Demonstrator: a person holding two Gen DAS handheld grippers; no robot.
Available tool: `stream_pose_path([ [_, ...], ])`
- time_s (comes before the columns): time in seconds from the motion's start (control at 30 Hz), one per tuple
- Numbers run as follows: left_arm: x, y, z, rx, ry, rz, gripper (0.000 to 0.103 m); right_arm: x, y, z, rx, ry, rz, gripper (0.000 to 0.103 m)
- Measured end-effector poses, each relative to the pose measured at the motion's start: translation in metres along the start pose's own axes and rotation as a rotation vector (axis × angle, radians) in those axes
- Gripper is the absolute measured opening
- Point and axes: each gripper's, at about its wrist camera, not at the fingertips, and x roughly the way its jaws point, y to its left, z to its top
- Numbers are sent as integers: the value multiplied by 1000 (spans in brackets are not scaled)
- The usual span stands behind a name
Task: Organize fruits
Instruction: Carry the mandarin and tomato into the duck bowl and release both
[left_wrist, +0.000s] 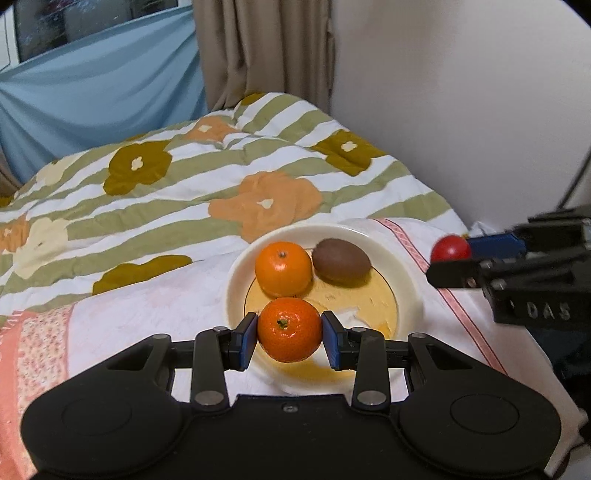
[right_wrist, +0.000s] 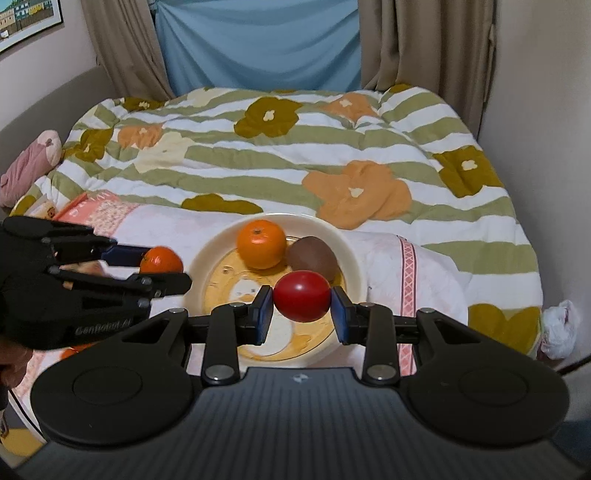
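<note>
A cream plate (left_wrist: 402, 258) (right_wrist: 207, 254) lies on a white cloth on the bed. On it rest an orange (left_wrist: 282, 268) (right_wrist: 261, 243) and a brown kiwi (left_wrist: 341, 263) (right_wrist: 312, 257), side by side. My left gripper (left_wrist: 290, 330) (right_wrist: 162, 264) is shut on a tangerine (left_wrist: 289, 329) (right_wrist: 161, 260), held over the plate's near rim in the left wrist view. My right gripper (right_wrist: 302, 296) (left_wrist: 448, 254) is shut on a red tomato (right_wrist: 302, 295) (left_wrist: 450, 249), held above the plate's near side in the right wrist view.
A striped, flowered quilt (left_wrist: 184, 192) (right_wrist: 295, 155) covers the bed behind the plate. The white cloth (left_wrist: 147, 306) has pink patterned edges. Curtains (right_wrist: 258, 44) and a wall stand beyond. A pink pillow (right_wrist: 33, 162) lies at far left, a crumpled white tissue (right_wrist: 559, 328) at right.
</note>
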Motion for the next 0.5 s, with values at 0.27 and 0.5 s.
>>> stream_pose_path([
  [0.27,57,-6,11,-24,58,56,40,48,-26,2,-27,60,61,48],
  [0.5,86,-9,9,-40,115,84,41,71,-34,2,-35,87,92,48],
])
